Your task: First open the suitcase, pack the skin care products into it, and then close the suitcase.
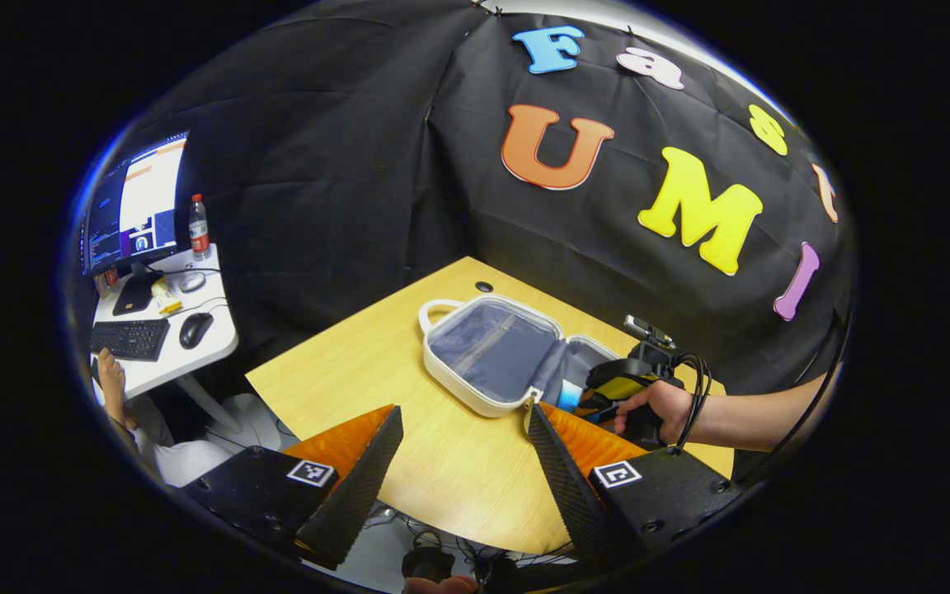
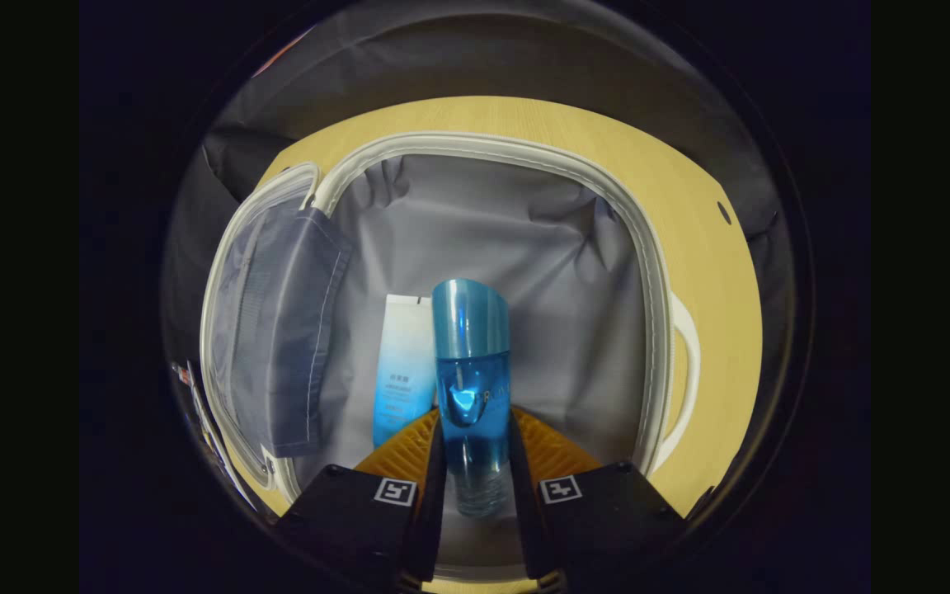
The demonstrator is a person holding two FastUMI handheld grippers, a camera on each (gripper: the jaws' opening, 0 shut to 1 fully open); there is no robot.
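Right gripper point(image 2: 475, 487) clamps blue bottle point(image 2: 470, 388) inside suitcase point(image 2: 524, 153); left gripper point(image 1: 463, 466) gapes.

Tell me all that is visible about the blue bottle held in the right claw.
The blue bottle is a slim cylinder of clear blue plastic or glass with liquid inside and a rounded blue cap. The right claw grips its lower body from both sides, over the open suitcase and its grey lining, beside a white-and-blue tube already inside.
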